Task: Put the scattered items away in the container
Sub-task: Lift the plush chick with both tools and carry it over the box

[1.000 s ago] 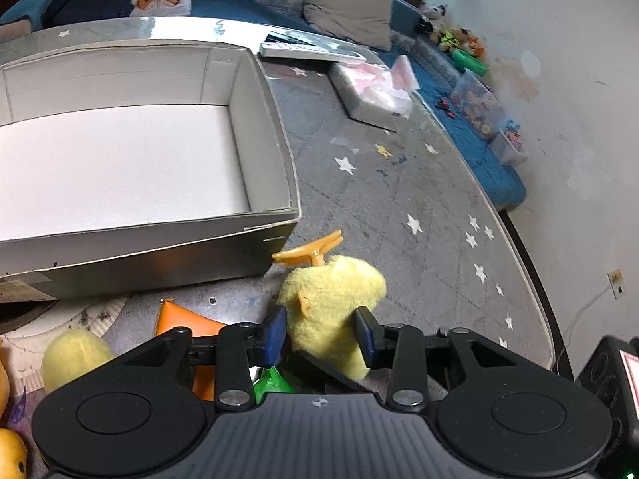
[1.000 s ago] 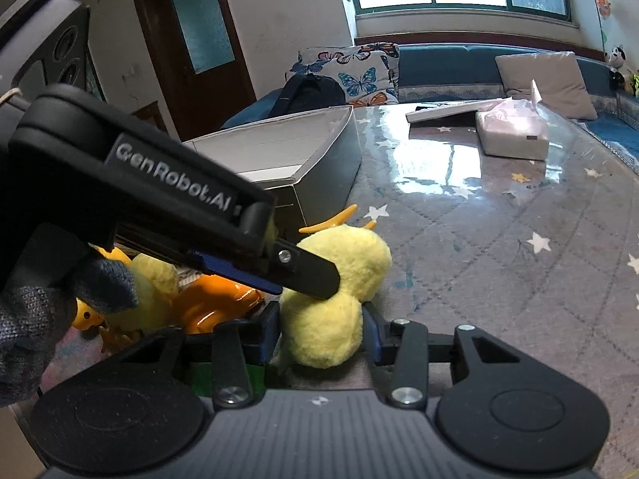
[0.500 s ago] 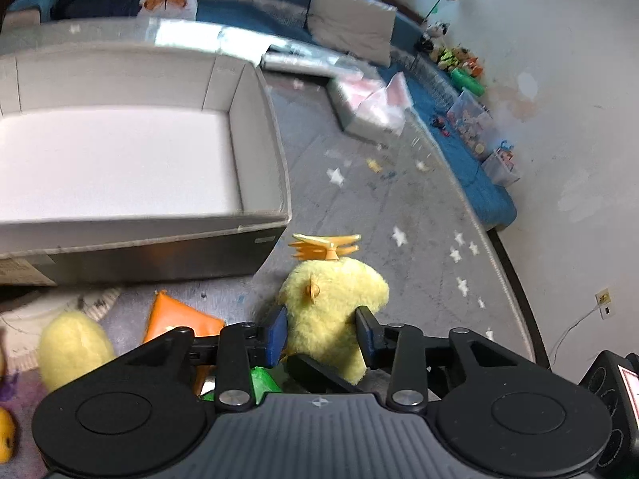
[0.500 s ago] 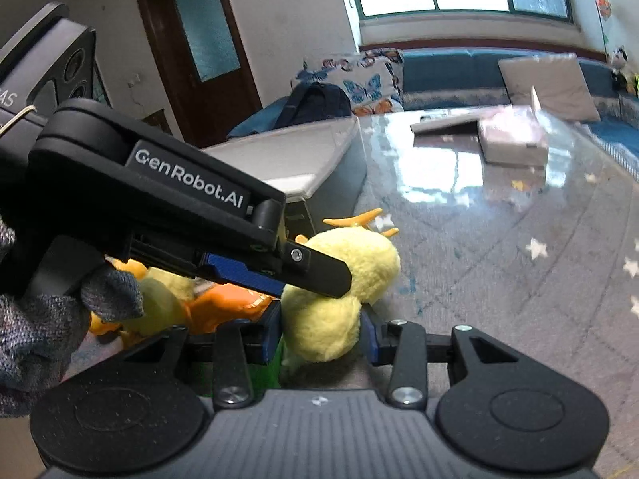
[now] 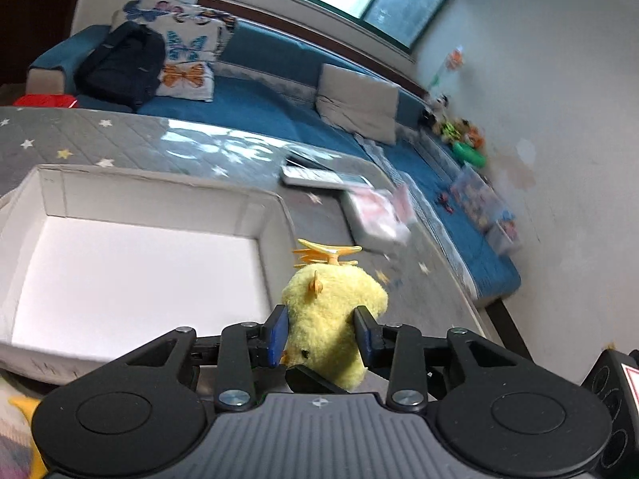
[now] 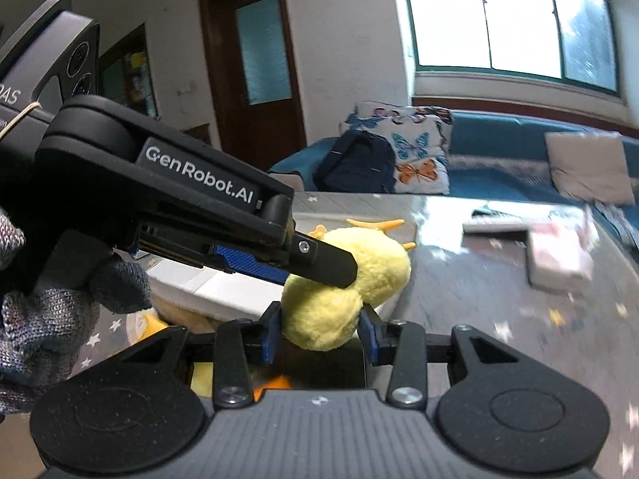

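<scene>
Both grippers pinch one yellow plush chick: the left gripper is closing on it, and the right gripper is clamped on its lower body. Transfer step appears in hand; the chick hangs by the near right corner of the empty white box, so the next move calls for carrying it over the wall and releasing. Box rests on a grey star-patterned table before a blue sofa.

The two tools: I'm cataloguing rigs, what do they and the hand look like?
Each tool, left tool and right tool, has black linkage fingers, blue pads and a ribbed grey body. The left one reads "GenRobot.AI" in white. A grey knitted glove is worn.
</scene>
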Tool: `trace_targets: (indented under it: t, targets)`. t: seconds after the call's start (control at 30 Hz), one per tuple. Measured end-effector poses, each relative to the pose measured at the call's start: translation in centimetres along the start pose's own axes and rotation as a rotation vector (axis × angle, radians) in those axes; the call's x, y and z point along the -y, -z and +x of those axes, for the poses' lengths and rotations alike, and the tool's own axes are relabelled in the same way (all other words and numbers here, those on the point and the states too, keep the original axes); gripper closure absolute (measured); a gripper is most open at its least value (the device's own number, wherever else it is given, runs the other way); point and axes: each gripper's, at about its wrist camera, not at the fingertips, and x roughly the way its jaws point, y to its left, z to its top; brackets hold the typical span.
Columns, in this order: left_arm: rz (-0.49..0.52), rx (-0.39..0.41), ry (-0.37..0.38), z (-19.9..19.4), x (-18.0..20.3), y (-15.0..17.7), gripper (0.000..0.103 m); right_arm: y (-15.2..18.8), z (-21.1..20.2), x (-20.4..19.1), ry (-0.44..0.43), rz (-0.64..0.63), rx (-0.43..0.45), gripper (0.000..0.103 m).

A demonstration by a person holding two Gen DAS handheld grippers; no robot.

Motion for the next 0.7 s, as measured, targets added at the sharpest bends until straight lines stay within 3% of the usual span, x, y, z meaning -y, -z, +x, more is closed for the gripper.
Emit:
trace_targets:
  t: [0.37, 0.7]
  targets:
    - [-0.142, -0.029, -0.018, 5.3, -6.2, -4.4, 0.065, -3.5, 9.0, 0.9, -0.038, -0.083, -0.132, 0.063]
    - [-0.233, -0.067, 0.017, 8.6, -9.4, -4.5, 0.069, -3.0, 13.7, 0.9, 0.021, -0.174, -0.232, 0.063]
